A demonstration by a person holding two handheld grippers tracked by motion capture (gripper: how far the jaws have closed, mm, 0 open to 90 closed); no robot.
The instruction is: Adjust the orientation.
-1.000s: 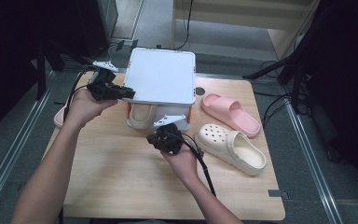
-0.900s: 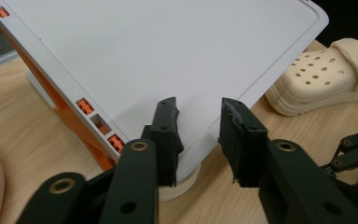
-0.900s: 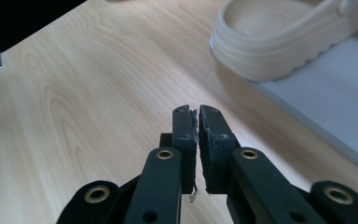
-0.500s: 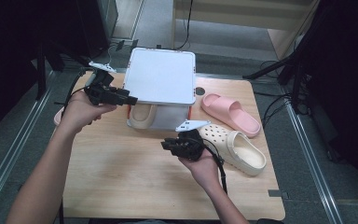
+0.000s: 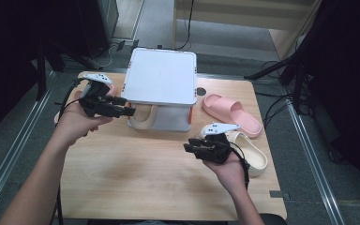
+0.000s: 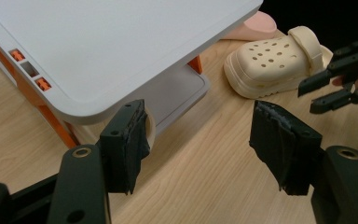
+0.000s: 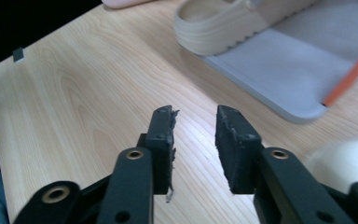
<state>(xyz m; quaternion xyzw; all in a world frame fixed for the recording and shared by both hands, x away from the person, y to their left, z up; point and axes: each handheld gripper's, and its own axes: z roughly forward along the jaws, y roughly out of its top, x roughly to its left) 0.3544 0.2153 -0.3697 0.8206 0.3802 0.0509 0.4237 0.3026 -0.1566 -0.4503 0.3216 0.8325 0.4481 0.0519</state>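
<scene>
A: Rack [image 5: 161,75] far-centre on the worktop [image 5: 136,173], one cream clog [image 5: 143,117] on its lower shelf. Second clog [image 5: 248,152]?

B: Just right of my right hand-held gripper [image 5: 192,149], long axis running near-right. Jaws half-wide, just been opening, empty. Left hand-held gripper [image 5: 127,107] wide, empty.

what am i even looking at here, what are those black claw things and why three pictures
A person sits at a wooden table and holds a hand tool with two black jaws in each hand. The left gripper and the right gripper have both just been opening their jaws, and nothing is between them.

The high view looks down from above. The other two pictures come from small cameras riding on each gripper, looking along its own jaws.

On the table stands a small white two-level rack with orange posts. A cream clog sits on its lower shelf. A second cream clog lies on the table by the right hand, and a pink slide sandal lies beyond it.
</scene>
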